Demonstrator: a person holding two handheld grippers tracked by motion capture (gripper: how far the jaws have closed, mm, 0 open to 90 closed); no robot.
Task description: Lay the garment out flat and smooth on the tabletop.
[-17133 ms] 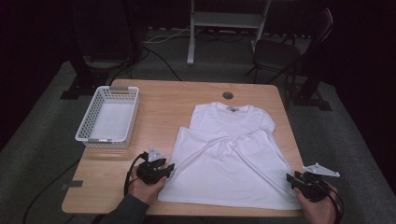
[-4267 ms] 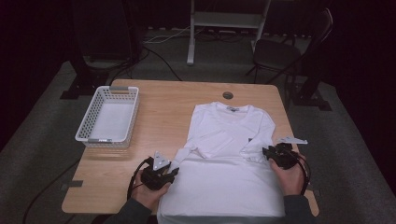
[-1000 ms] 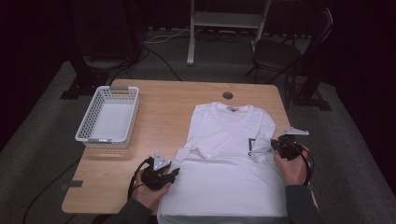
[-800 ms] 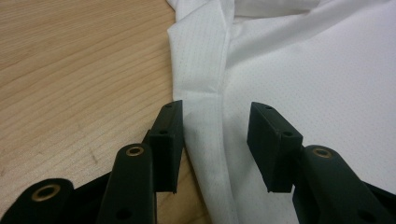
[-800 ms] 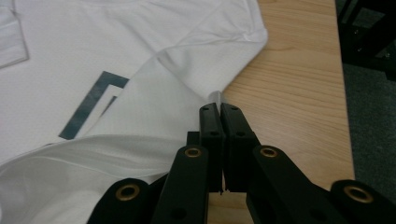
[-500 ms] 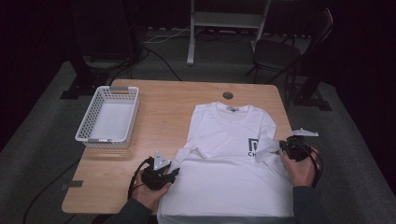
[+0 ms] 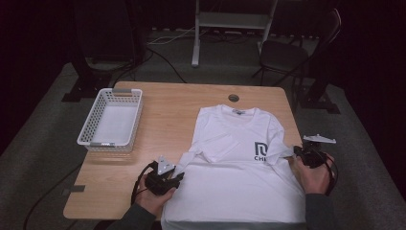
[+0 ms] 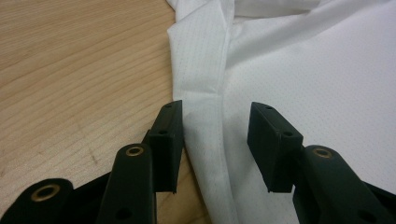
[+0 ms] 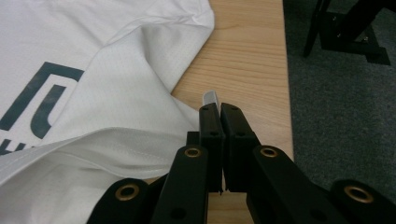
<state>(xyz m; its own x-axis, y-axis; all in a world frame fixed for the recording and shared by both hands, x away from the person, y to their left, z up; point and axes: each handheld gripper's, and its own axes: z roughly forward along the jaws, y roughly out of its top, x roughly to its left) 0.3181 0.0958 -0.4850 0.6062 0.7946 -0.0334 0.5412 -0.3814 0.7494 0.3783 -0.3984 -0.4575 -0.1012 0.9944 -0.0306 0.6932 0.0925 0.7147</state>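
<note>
A white T-shirt [image 7: 234, 177] lies flat on the near right half of the wooden bench [image 7: 167, 115], its dark chest logo, with letters beginning "CH", now uncovered where a second ago the folded-in sleeve hid it. The left gripper [image 7: 178, 178] rests at the shirt's near left edge, its fingers [image 8: 169, 135] wide apart astride the hem, while the right gripper [image 7: 293, 152] has its fingers [image 9: 211, 126] pinched on the sleeve [image 9: 140, 79] tip, drawn out toward the bench's right edge. Farther off stand a white basket [image 7: 111, 122] on the left and a dark chair [image 7: 282, 52] beyond the bench.
</note>
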